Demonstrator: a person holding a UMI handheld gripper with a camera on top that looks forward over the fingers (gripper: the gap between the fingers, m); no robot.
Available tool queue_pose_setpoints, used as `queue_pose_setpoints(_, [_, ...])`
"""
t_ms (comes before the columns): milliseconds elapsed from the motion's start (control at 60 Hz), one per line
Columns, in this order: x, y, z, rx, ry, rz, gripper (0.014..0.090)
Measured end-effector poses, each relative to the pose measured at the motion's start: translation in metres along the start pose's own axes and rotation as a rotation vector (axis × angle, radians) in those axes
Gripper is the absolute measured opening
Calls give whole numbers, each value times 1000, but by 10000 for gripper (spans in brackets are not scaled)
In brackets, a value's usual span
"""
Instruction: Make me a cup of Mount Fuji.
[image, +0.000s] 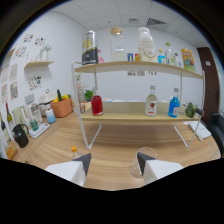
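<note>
No writing is reading clearly anywhere: the bottle labels and the cards on the wall are showing only as patches of colour.

The gripper (113, 164) is sitting low over a wood-grain table (115, 142), its two dark, wedge-shaped fingers (83, 161) standing wide apart and gripping nothing. A clear glass (140, 161) is standing on the table just at the inner side of one finger, partly hidden by it; whether they are touching cannot be told.

Beyond the fingers a two-tier rack (90, 125) with thin white metal legs and pale wooden boards is spanning the table. On its lower board a red bottle (97, 105), a clear bottle with a red label (151, 102) and a blue bottle (174, 106) are standing upright, well apart. On the top board a dark canister (89, 49), a tall white jug (146, 45) and several smaller colourful containers are lining up.

Beside the rack an orange pot (62, 107) is holding greenery, and a black jug (20, 135) is standing nearer the table edge.
</note>
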Motion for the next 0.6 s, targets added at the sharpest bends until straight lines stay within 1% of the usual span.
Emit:
queue_pose_setpoints(67, [38,11,-4,-22,35,8,855])
queue_pose_setpoints(167, [89,6,-8,-33,93,9,851])
queue_pose_setpoints(217, [110,-4,-8,-18,110,7,852])
queue_pose_setpoints(300, [139,-35,-2,35,130,15,854])
queue_pose_setpoints(450, [179,-85,25,106,147,42,853])
queue_pose_setpoints(550, [201,-102,52,109,156,50,835])
queue_pose_setpoints(600, [209,-108,65,110,160,50,814])
